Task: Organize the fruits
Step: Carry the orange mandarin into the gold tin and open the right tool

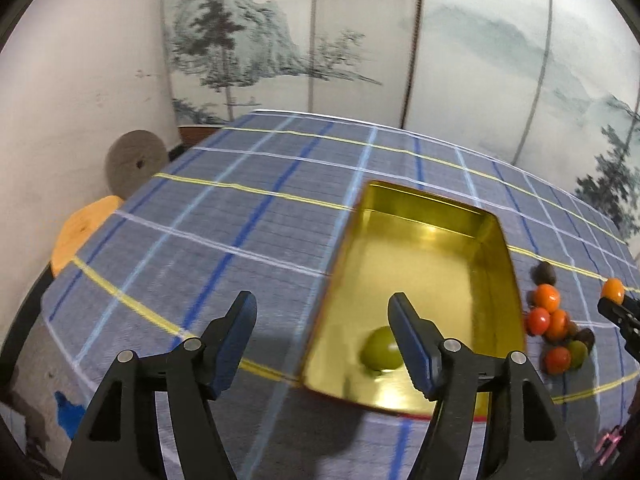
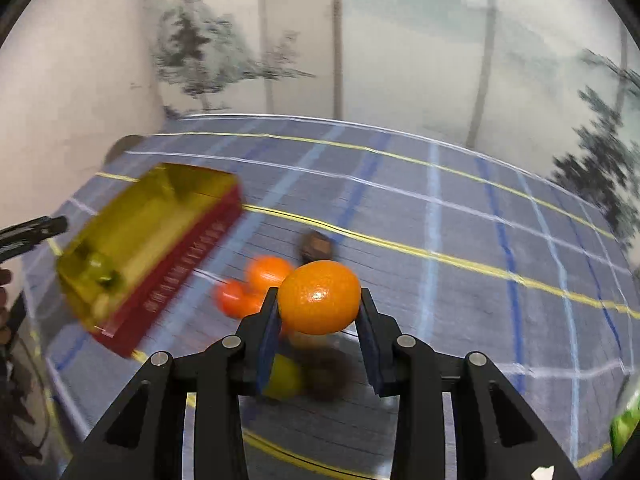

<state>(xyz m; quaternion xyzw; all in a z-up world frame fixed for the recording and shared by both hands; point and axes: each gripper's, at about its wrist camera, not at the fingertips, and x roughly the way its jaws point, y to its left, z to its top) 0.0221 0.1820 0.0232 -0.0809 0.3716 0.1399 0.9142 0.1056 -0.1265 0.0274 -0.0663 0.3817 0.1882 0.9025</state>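
Orange fruit (image 2: 319, 297): glossy, oval, pinched by right gripper (image 2: 319, 312) fingers; left gripper (image 1: 322, 334) fingers spread, empty.

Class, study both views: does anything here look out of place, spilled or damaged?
Nothing stands out. One green fruit lies in the gold tin, loose fruits sit beside it on the cloth, and the right gripper holds an orange fruit.

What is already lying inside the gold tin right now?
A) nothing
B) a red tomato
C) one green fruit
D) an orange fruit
C: a single green fruit lies on the floor of the gold tin; the orange fruit is clamped in the right tool, away from the tin.
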